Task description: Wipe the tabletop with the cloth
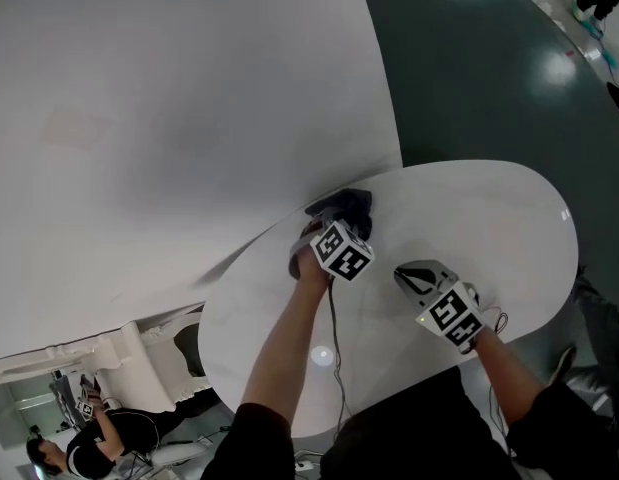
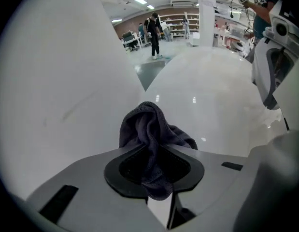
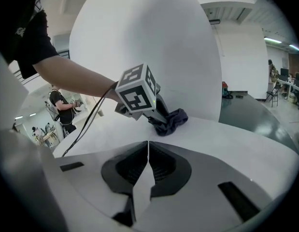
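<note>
A dark grey cloth point(image 1: 347, 206) lies bunched at the far left edge of the white oval tabletop point(image 1: 489, 218). My left gripper point(image 1: 334, 220) points steeply down onto it. In the left gripper view the left gripper point(image 2: 156, 151) is shut on a fold of the cloth point(image 2: 149, 127), and the rest heaps up on the table point(image 2: 207, 95) beyond the jaws. My right gripper point(image 1: 417, 280) hovers over the table's middle, to the right of the left one. Its jaws point(image 3: 148, 149) are shut with nothing between them. From there I see the left gripper's marker cube point(image 3: 137, 93) and the cloth point(image 3: 171, 121).
A tall curved white wall point(image 1: 169, 118) rises right behind the cloth's edge of the table. Dark glossy floor point(image 1: 489, 58) surrounds the far side. A black cable point(image 1: 334, 338) hangs from the left gripper. A person point(image 1: 99, 438) is at the lower left, others point(image 2: 153, 33) far off.
</note>
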{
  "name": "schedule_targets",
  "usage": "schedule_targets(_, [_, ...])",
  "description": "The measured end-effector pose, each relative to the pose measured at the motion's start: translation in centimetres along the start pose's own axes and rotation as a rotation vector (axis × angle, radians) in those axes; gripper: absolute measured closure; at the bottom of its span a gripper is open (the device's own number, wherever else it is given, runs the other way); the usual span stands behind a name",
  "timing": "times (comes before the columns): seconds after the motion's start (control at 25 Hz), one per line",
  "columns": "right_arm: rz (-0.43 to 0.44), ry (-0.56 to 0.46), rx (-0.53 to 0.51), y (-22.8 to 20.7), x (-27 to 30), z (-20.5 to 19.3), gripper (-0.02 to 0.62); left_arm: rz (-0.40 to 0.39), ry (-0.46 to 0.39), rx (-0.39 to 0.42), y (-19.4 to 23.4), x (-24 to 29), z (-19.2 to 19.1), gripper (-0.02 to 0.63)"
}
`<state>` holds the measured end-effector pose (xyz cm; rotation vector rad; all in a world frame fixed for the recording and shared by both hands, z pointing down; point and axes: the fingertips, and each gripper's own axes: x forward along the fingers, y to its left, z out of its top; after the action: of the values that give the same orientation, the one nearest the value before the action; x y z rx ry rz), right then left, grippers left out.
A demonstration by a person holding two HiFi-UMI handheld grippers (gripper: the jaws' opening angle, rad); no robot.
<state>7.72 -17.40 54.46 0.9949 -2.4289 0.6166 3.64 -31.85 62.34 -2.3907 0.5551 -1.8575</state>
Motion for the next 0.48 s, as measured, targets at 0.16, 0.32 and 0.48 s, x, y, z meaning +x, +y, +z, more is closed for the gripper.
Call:
schedule_targets(0.16, [-0.003,-0.022,0.016,1.4,0.6,-0.3,0.583,0.030,0.031,-0.065,2.1,-0.2,-3.3,0.525])
schedule_targets(0.32, [0.019,-0.019,0.016,3.0,1.3,-0.3,0.581,0.058,0.037,-0.125,2.7,-0.9,-6.2,0.528])
schedule_targets(0.48, [0.032,0.001,-0.001,4.5,1.5,-0.1,0.581,0.075,0.044,-0.137,3.0,-1.4,-8.1,0.528])
